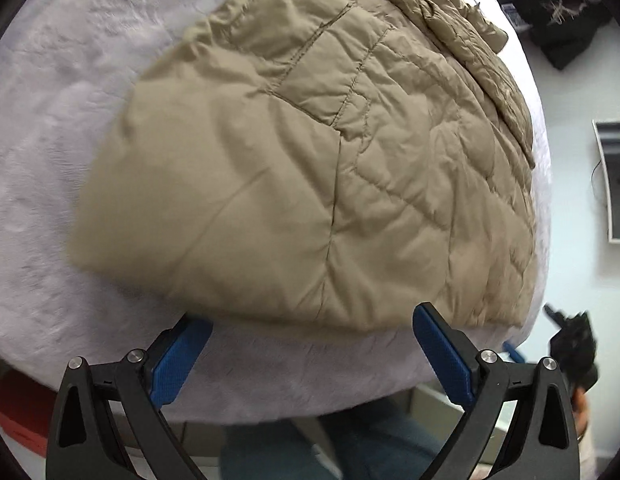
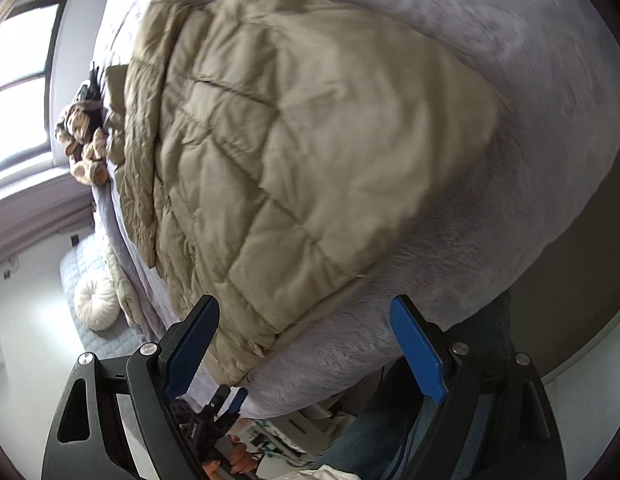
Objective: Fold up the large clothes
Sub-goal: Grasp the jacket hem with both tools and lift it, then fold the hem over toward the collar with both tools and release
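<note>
a bed with a pale lilac fuzzy cover fills both views. on it lies the beige quilted jacket, spread flat, its near edge close to the bed's front side. the left gripper hangs over that near edge, jaws released and wide, with nothing between them. the right gripper also has its jaws released and wide, above a corner of the jacket, not pressing on it. a small round white cushion lies on the floor beside the bed.

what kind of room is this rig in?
Most likely a bedroom: the quilted tan jacket lies on a plush lilac bed cover, with a window and a round white cushion beyond.
</note>
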Tool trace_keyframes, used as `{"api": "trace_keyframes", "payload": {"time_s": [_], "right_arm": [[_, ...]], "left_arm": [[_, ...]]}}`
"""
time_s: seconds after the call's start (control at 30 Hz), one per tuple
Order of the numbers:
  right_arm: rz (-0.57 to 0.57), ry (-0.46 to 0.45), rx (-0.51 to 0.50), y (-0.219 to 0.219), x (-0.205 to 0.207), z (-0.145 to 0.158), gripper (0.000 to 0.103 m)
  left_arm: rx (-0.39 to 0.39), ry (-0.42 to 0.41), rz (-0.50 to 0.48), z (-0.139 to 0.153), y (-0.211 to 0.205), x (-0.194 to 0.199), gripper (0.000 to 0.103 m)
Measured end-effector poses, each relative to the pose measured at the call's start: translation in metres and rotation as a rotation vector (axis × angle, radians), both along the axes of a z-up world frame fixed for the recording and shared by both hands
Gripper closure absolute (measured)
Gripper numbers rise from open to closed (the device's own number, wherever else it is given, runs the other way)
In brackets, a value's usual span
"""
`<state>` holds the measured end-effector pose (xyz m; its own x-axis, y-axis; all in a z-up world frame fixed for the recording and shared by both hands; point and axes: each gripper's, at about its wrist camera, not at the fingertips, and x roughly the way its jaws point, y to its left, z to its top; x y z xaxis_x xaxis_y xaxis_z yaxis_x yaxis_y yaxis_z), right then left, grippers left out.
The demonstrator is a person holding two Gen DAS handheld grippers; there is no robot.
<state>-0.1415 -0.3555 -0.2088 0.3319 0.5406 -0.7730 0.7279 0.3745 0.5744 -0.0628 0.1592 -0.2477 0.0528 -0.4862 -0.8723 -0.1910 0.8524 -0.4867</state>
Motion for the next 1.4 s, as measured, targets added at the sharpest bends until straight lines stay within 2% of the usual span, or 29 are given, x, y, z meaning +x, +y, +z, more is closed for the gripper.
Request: {"api": "trace_keyframes", "payload": {"time_s": [0.13,0.47,0.53,0.57,0.63,0.67,0.7,0.77,0.87,1.07,1.23,1.4], "right_arm": [[-0.046,0.000,0.012,-0.006,-0.006,-0.017,0.014],[-0.184,-0.089,0.092,-0.010,0.002,-0.045,0.014],[-0.201,-0.111,0.109,-0.010,0.004,-0.045,0.014],[-0.208,-0.118,0.114,-0.009,0.005,-0.044,0.015],[-0.228,-0.132,0.129,-0.010,0.003,-0.043,0.029],[-0.238,-0.132,0.135,-0.006,0.004,-0.043,0.044],[-0.245,-0.131,0.141,-0.006,0.004,-0.044,0.063],[-0.255,-0.128,0.135,-0.008,0.001,-0.043,0.089],[-0.240,-0.153,0.113,-0.010,0.004,-0.033,0.093],[-0.077,-0.282,0.030,-0.013,0.048,0.026,0.094],[0.092,-0.416,-0.073,-0.024,0.123,0.093,0.095],[0.256,-0.517,-0.149,-0.025,0.225,0.141,0.095]], "left_arm": [[-0.016,0.002,0.019,-0.009,-0.009,0.011,0.003],[-0.050,-0.053,0.063,-0.003,-0.013,0.030,0.004],[-0.050,-0.077,0.064,0.001,-0.013,0.032,0.031],[-0.056,-0.084,0.064,0.003,-0.009,0.031,0.039],[-0.120,-0.102,0.068,0.005,-0.005,0.034,0.081],[-0.140,-0.105,0.071,0.006,-0.002,0.036,0.086],[-0.159,-0.111,0.085,0.010,0.001,0.039,0.087],[-0.177,-0.139,0.104,0.021,0.006,0.042,0.087],[-0.189,-0.210,0.104,0.050,0.010,0.051,0.087],[-0.180,-0.355,0.097,0.116,0.010,0.087,0.087],[-0.148,-0.469,0.123,0.169,0.001,0.152,0.087],[-0.077,-0.496,0.137,0.185,-0.014,0.226,0.087]]}}
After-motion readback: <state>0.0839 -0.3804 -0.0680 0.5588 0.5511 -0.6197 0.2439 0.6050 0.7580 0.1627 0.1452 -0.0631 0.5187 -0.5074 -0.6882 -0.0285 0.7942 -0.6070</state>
